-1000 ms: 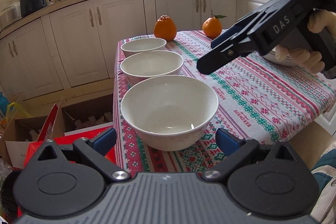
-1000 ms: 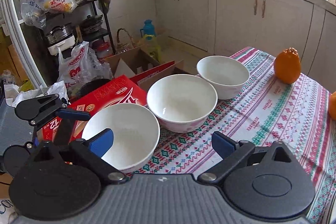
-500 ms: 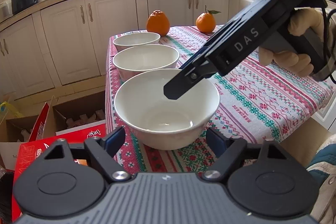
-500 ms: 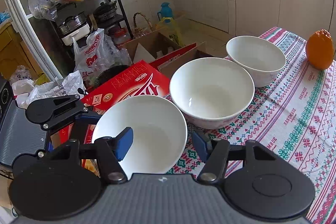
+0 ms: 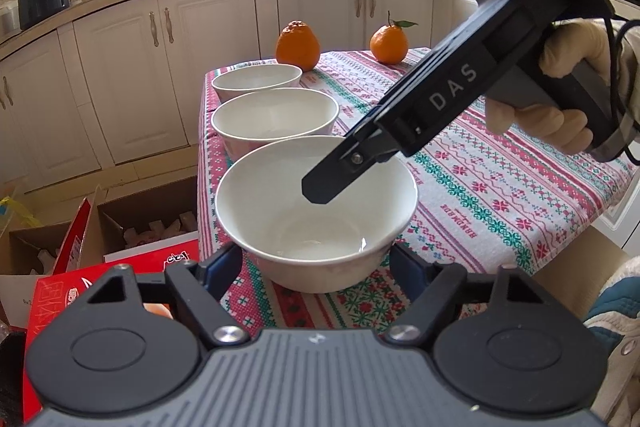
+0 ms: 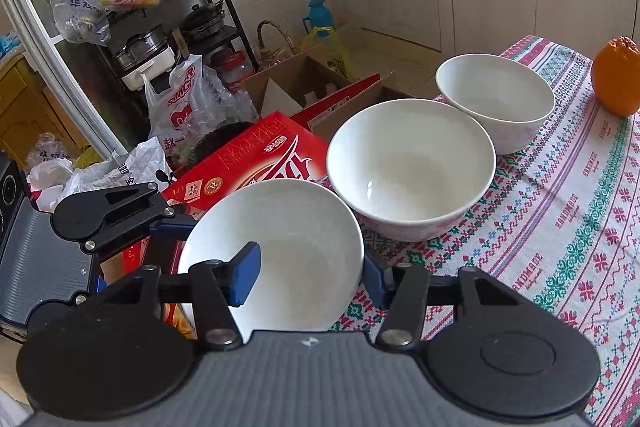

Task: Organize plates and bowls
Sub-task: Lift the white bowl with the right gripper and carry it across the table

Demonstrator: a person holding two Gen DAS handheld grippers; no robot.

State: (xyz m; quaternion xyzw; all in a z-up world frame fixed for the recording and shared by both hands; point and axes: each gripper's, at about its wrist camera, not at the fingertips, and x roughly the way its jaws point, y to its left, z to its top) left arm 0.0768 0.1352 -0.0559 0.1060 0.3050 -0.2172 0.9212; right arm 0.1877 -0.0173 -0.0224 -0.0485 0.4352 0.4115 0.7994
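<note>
Left wrist view: near bowl [image 5: 316, 211] sits at the table [image 5: 520, 195] edge, closest of three in a row, middle bowl [image 5: 274, 117] just behind it. Left gripper [image 5: 316, 267] has been closing, pads now against the near bowl's outer sides. Right gripper [image 6: 310, 277] has also been closing and pinches the same bowl's rim, one pad inside, one outside. Risks: glazed wall slipping out, or the near bowl tipping off the edge onto the red box [image 6: 256, 155] if the lifts aren't together.
</note>
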